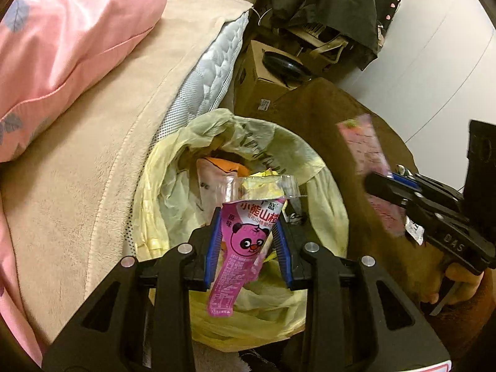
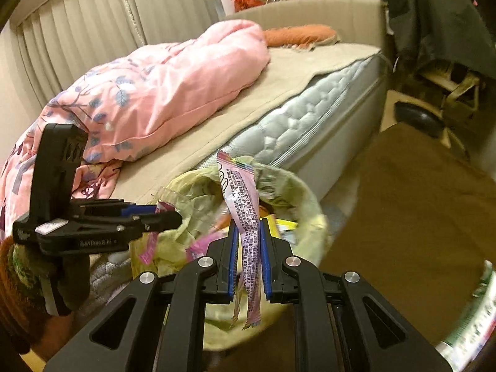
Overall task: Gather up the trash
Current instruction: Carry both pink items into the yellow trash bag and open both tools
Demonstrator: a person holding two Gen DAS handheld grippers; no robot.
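Left wrist view: left tool [image 1: 248, 238] pinching pink panda-print snack wrapper [image 1: 240, 248] over yellow-lined trash bin [image 1: 328, 217] beside bed [image 1: 102, 142] | right tool [image 2: 249, 257] clamping long pink foil wrapper [image 2: 245, 214] mid-length above bin | both wrappers looking light, limp, slippery.

Left hand-held gripper [image 1: 248, 232] and right hand-held gripper [image 2: 249, 238] both clamp narrowly, fingers pointing forward and downward

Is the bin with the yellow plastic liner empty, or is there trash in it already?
Not empty. The yellow-lined bin already holds wrappers, including an orange-and-white packet. How full it is, cannot tell.
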